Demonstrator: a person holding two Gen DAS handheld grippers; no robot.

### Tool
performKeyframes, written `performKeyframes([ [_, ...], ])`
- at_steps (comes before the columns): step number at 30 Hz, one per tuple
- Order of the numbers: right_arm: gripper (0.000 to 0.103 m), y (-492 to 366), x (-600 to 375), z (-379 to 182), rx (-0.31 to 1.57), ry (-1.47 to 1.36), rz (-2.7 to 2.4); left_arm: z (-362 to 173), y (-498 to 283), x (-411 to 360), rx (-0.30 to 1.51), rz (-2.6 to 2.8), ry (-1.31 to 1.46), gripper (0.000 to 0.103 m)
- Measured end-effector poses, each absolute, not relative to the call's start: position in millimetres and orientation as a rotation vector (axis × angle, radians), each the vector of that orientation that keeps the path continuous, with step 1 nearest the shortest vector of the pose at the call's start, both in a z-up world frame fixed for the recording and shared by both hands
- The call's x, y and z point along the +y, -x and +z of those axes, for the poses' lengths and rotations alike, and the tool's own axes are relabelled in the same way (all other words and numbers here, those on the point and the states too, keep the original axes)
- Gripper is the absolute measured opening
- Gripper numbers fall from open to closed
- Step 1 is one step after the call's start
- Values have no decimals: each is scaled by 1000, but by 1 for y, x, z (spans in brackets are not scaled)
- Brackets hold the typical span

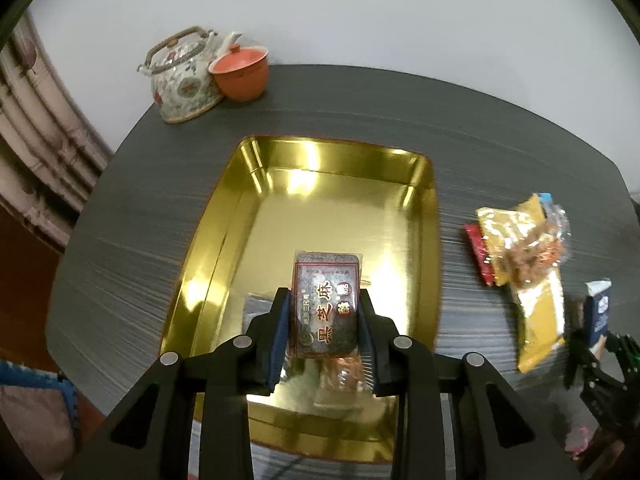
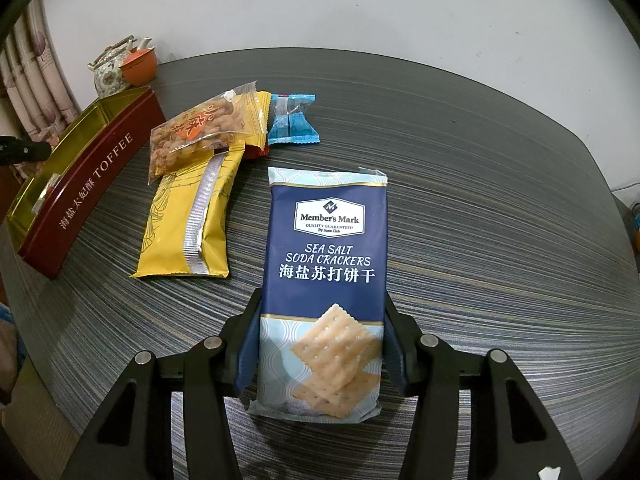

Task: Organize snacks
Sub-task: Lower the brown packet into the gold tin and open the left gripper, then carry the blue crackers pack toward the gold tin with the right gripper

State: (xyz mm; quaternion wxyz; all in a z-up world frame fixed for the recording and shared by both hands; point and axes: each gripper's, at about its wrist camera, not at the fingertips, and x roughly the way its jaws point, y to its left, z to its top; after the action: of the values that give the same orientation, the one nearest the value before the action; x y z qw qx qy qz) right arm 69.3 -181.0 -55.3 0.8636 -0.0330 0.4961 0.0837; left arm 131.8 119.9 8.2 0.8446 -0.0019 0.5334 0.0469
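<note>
Left wrist: left tongs (image 1: pixel 325 322) clamped on glossy rectangular sesame cake packet (image 1: pixel 326 304) above shiny gold tin (image 1: pixel 224 224). Right wrist: right tongs (image 2: pixel 322 344) pinching crinkly blue cracker packet (image 2: pixel 326 276) over streaked grey bench (image 2: pixel 480 200); beyond, foil snack wrappers (image 2: pixel 192 216).

A dark striped table (image 2: pixel 460 168) carries a gold-lined toffee tin (image 2: pixel 92 184), a teapot (image 1: pixel 182 80), an orange cup (image 1: pixel 240 72) and a heap of snack packets (image 2: pixel 208 168).
</note>
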Motion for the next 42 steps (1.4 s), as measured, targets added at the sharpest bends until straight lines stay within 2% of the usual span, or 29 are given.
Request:
performKeyframes([
  [12, 49, -70, -182, -55, 1039, 69, 176, -23, -150, 133, 1175, 109, -37, 32],
  [26, 50, -70, -181, -55, 1039, 71, 178, -27, -152, 125, 1165, 115, -104, 34],
  [29, 50, -70, -181, -55, 1039, 71, 177, -25, -150, 127, 1171, 113, -87, 41],
  [31, 50, -70, -181, -55, 1039, 72, 179, -21, -149, 130, 1162, 107, -62, 56],
  [42, 50, -72, -182, -55, 1040, 76, 180, 1, -124, 138, 1108, 93, -64, 61],
])
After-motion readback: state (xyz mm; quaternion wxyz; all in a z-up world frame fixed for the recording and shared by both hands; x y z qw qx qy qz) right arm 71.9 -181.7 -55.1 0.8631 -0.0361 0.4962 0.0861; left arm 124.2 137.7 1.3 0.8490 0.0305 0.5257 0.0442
